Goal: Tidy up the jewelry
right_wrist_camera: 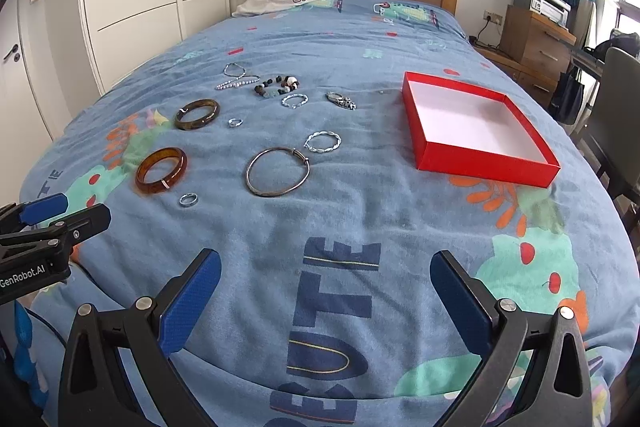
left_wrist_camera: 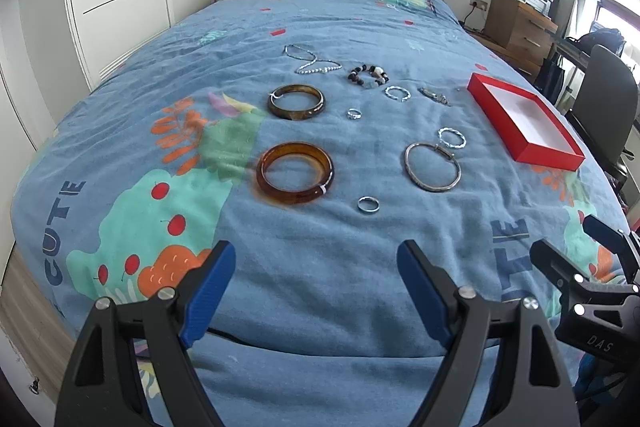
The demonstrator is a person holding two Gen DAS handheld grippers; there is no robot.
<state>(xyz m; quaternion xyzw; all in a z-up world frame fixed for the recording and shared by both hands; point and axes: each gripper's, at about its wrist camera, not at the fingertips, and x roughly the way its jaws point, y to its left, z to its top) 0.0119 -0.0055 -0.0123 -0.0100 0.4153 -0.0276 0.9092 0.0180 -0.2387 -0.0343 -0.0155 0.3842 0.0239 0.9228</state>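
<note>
Both the left gripper (left_wrist_camera: 316,287) and the right gripper (right_wrist_camera: 326,295) hang spread wide, empty. The small silver ring (left_wrist_camera: 368,204) (thin, sunk in soft blanket (left_wrist_camera: 320,235)) could slip the pads or snag fabric before reaching the red box (right_wrist_camera: 424,151).

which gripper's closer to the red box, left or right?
Right. The right gripper hangs open over the bed's near end, with the red box ahead and to its right. The left gripper, also open, sits further left, facing the bangles.
</note>
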